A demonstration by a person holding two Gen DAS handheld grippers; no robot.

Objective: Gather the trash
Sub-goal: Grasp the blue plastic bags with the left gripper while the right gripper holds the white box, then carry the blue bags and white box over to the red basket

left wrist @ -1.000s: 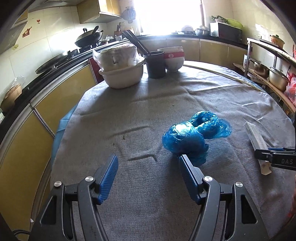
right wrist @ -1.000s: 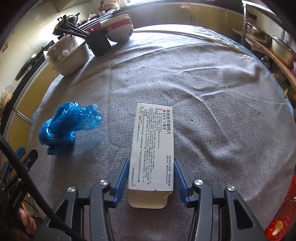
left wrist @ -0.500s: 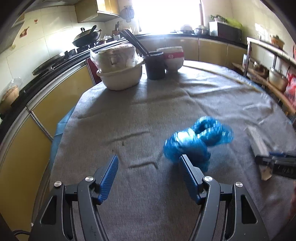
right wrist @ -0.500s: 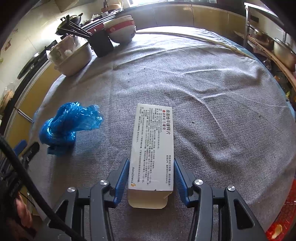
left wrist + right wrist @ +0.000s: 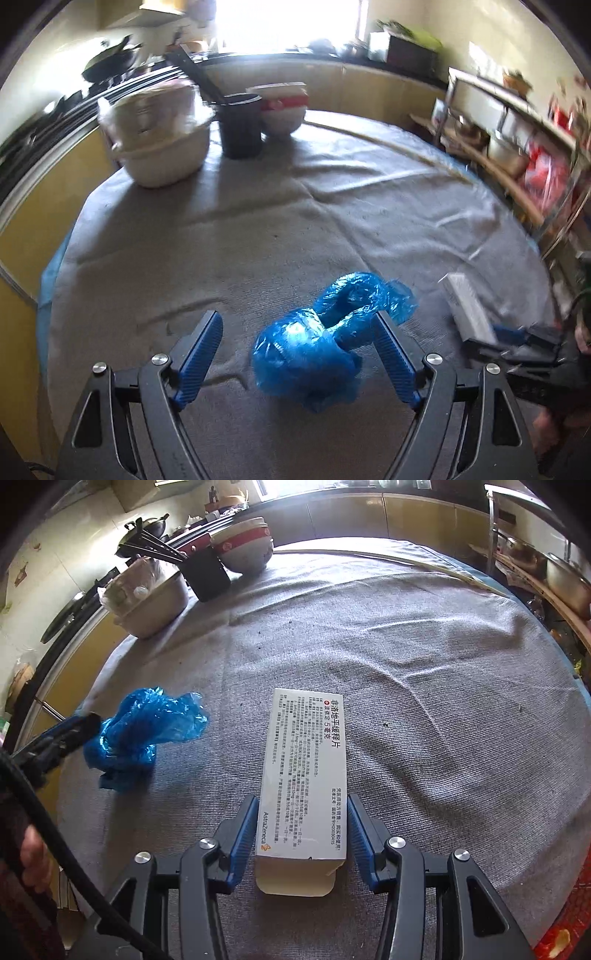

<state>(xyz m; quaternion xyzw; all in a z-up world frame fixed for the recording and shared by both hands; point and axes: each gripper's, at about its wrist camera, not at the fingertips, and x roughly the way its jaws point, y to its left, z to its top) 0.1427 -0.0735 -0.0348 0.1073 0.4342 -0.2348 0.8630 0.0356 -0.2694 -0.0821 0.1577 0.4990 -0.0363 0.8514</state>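
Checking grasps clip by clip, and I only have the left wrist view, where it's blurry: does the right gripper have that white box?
Observer: In the right wrist view the right gripper has its pads against both long sides of the white box, which lies flat on the grey cloth.
Operator: Which end is gripped?
Observer: The end with a tuck flap hanging open, toward the gripper.
Operator: Any label?
Observer: Yes, printed side up, with an AstraZeneca logo.
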